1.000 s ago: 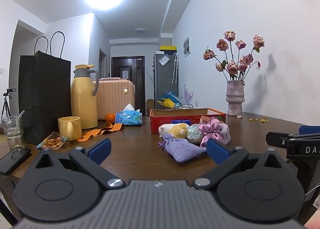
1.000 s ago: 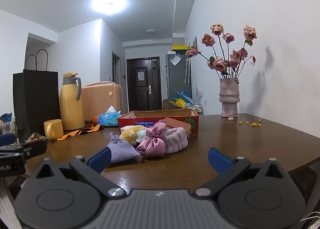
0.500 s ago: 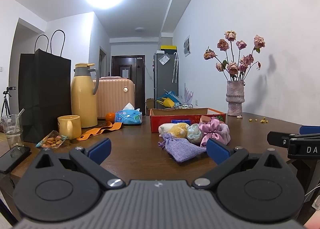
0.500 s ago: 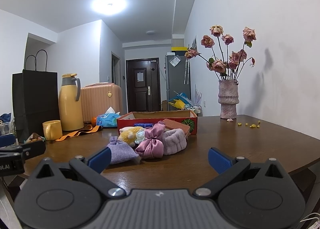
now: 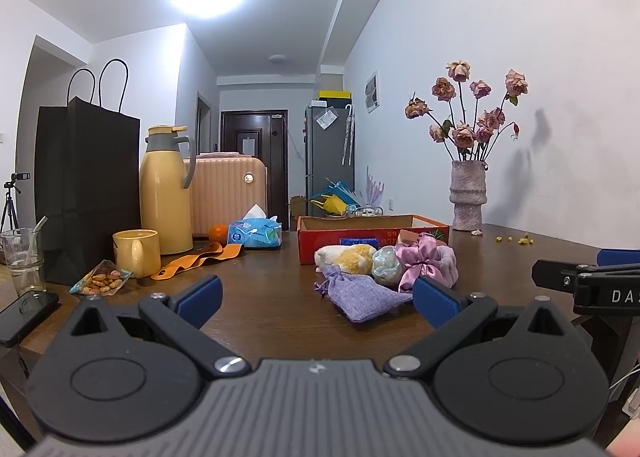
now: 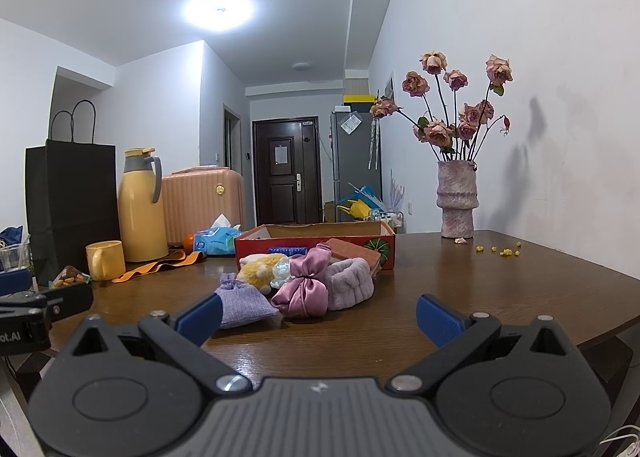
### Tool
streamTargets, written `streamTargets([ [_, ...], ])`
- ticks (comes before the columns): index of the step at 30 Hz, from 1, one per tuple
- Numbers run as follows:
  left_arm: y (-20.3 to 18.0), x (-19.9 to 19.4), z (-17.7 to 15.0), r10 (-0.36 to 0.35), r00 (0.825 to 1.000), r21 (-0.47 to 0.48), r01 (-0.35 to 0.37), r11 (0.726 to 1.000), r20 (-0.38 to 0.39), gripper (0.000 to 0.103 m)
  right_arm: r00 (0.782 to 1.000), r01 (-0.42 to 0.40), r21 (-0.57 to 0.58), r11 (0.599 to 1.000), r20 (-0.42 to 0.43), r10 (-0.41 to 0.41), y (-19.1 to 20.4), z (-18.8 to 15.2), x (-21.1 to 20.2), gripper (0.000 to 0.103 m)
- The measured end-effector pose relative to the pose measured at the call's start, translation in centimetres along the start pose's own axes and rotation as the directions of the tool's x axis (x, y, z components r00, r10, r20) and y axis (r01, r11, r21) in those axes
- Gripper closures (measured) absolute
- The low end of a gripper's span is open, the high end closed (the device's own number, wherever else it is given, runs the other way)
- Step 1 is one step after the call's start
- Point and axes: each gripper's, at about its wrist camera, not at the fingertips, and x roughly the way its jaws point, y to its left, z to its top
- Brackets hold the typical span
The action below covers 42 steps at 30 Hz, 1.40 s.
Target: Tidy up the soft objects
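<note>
While both grippers hang released, the small lilac drawstring cloth pouch point(image 5: 366, 294) lies ahead, its length running left-right, just beyond the left gripper point(image 5: 318, 297), beside the right gripper point(image 6: 318, 311).

box interior: hidden by red box point(image 6: 316, 243) front wall | plush toy point(image 5: 352, 255): partly covered behind lavender pouch point(image 5: 366, 295) | right gripper point(image 5: 588, 281): cut by frame edge right of left gripper | phone point(image 5: 24, 313): cropped at left

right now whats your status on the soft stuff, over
Left gripper open, right gripper open, both empty. Soft pile on table, in front of red box; none boxed that I can see. Nothing in the way.
</note>
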Motion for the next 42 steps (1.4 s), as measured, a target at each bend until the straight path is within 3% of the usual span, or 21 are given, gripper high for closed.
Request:
streamTargets([
  [42, -0.14, 0.02, -0.03, 0.000, 1.000, 0.004, 0.000, 1.000, -0.003, 0.000, 1.000, -0.009, 0.001, 1.000, 0.002, 0.009, 0.11, -0.35, -0.02, 0.000],
])
